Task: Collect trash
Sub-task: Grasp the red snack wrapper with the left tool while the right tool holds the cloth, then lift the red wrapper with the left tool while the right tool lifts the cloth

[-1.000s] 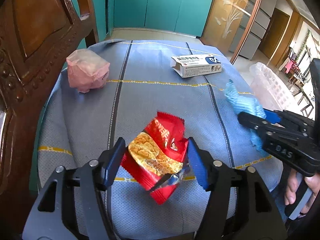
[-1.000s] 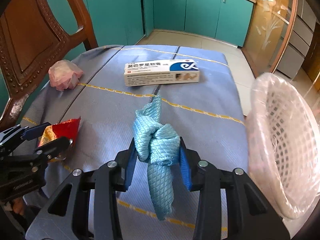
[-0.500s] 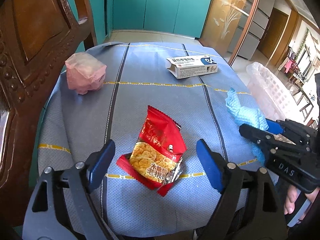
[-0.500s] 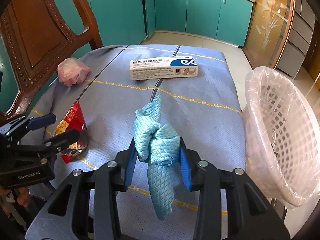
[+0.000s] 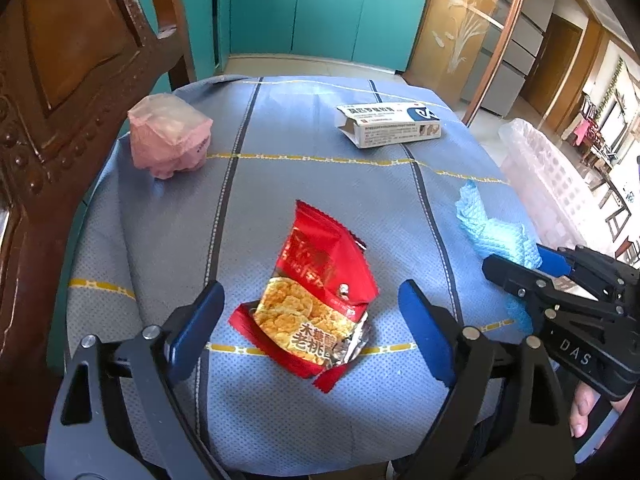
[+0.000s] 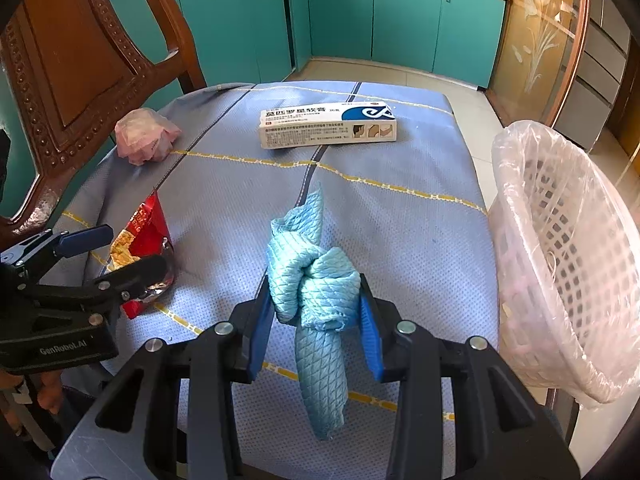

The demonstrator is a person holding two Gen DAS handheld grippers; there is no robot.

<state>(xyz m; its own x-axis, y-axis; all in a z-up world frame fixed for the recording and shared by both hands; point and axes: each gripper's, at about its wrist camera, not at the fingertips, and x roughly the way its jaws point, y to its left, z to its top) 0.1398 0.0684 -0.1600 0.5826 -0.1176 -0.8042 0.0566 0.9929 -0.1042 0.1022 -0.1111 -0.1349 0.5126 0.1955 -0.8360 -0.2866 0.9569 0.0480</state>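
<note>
A red snack wrapper (image 5: 316,300) lies on the blue tablecloth (image 5: 320,176), between the wide-open fingers of my left gripper (image 5: 310,314), which touch nothing. My right gripper (image 6: 318,312) is shut on a knotted light-blue cloth (image 6: 316,280) and holds it over the table's near right part. The wrapper also shows in the right wrist view (image 6: 140,248). A pink crumpled bag (image 5: 170,140) lies far left, and a white medicine box (image 5: 390,124) lies at the far side. A white basket (image 6: 560,256) lined with clear plastic stands off the table's right edge.
A carved wooden chair back (image 5: 64,92) stands close along the table's left side. Teal cabinets (image 6: 360,20) line the far wall. The tablecloth (image 6: 400,220) drops off at the near and right edges.
My left gripper has opened and let go of the red wrapper, which now lies flat on the cloth, and has pulled back. The right gripper still holds the blue cloth.
</note>
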